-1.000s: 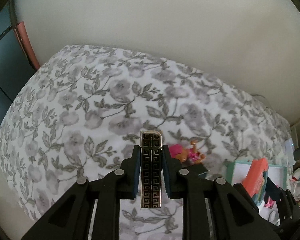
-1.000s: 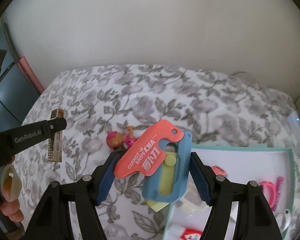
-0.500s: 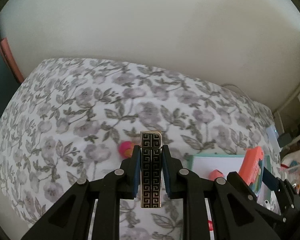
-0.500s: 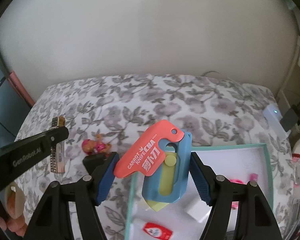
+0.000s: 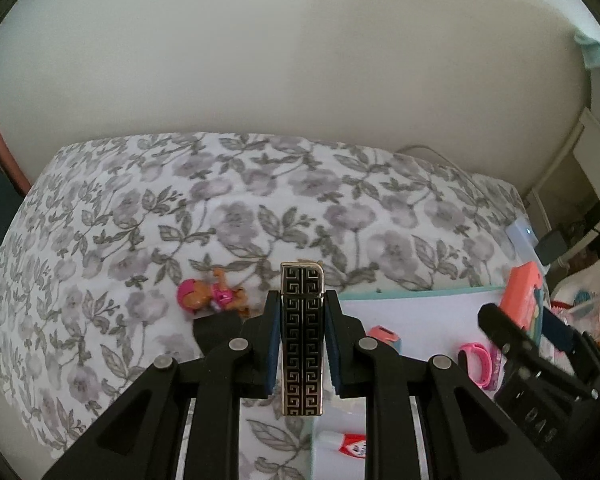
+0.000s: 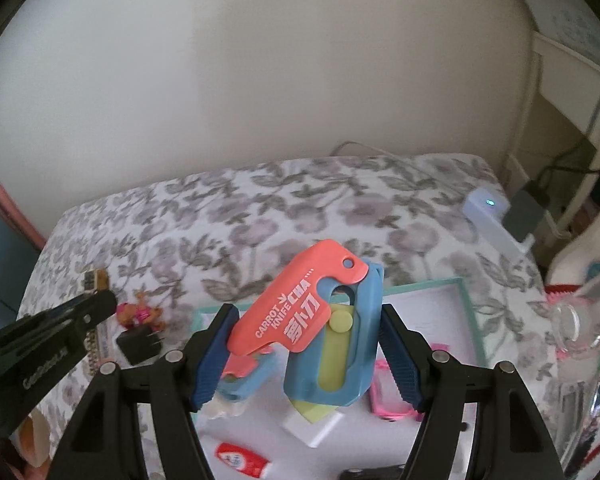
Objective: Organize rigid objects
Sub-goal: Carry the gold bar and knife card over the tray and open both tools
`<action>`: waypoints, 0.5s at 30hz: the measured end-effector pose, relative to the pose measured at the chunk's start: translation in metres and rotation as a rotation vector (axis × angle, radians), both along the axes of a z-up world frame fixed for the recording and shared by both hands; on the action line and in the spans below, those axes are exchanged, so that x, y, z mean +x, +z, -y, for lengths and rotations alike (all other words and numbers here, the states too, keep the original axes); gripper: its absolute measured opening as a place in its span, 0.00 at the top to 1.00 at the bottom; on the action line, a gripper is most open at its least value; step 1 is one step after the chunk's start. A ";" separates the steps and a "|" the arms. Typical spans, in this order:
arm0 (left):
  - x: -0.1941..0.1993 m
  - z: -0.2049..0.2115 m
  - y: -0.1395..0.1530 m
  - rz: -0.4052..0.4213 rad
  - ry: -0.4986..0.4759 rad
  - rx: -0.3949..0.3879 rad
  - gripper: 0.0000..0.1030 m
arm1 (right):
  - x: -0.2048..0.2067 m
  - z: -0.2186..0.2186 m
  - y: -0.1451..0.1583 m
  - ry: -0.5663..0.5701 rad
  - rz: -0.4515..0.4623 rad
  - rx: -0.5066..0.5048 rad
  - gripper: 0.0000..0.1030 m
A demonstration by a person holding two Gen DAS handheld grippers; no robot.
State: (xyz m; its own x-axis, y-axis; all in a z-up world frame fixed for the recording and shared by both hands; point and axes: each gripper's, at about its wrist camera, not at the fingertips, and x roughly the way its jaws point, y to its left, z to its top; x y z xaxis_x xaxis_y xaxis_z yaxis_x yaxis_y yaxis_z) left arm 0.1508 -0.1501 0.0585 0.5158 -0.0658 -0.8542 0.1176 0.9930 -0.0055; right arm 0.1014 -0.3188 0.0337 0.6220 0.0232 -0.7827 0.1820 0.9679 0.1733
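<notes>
Left gripper (image 5: 302, 340) clamps black-and-gold patterned lighter (image 5: 302, 336); right gripper (image 6: 308, 354) clamps coral-and-blue plastic carrot knife (image 6: 320, 328). Both hang above teal-rimmed white tray (image 6: 470, 320) already holding items; small pink toy figure (image 5: 208, 295) and black plug (image 6: 138, 345) await on floral bed (image 5: 260, 208)

A home, probably a bedroom, is suggested. A bed (image 5: 260, 208) covered by a grey floral sheet is set against a plain cream wall (image 6: 260, 80). White furniture (image 6: 572, 80) and plugged-in cables are seen at the right, and a small toy figure (image 5: 210, 296) lies on the sheet beside a teal-rimmed tray (image 6: 470, 312) of household oddments.
</notes>
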 end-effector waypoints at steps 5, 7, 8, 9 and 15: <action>-0.005 0.024 -0.006 -0.010 -0.044 0.015 0.79 | -0.005 0.030 -0.004 -0.062 -0.017 0.000 0.29; -0.007 0.034 -0.008 -0.014 -0.062 0.024 0.79 | -0.008 0.042 -0.006 -0.081 -0.023 0.008 0.29; -0.008 0.039 -0.009 -0.015 -0.071 0.030 0.79 | -0.009 0.045 -0.006 -0.086 -0.025 0.010 0.29; -0.010 0.045 -0.010 -0.015 -0.082 0.036 0.79 | -0.010 0.050 -0.007 -0.094 -0.027 0.010 0.29; -0.020 0.078 -0.022 -0.025 -0.148 0.075 0.79 | -0.016 0.071 -0.014 -0.139 -0.050 -0.015 0.29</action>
State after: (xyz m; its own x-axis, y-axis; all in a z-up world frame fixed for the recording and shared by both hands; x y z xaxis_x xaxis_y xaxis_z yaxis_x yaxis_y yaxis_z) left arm 0.1311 -0.2278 0.0366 0.4835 -0.0746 -0.8722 0.2634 0.9626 0.0637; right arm 0.0852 -0.3900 0.0199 0.5788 -0.0721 -0.8123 0.3226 0.9351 0.1469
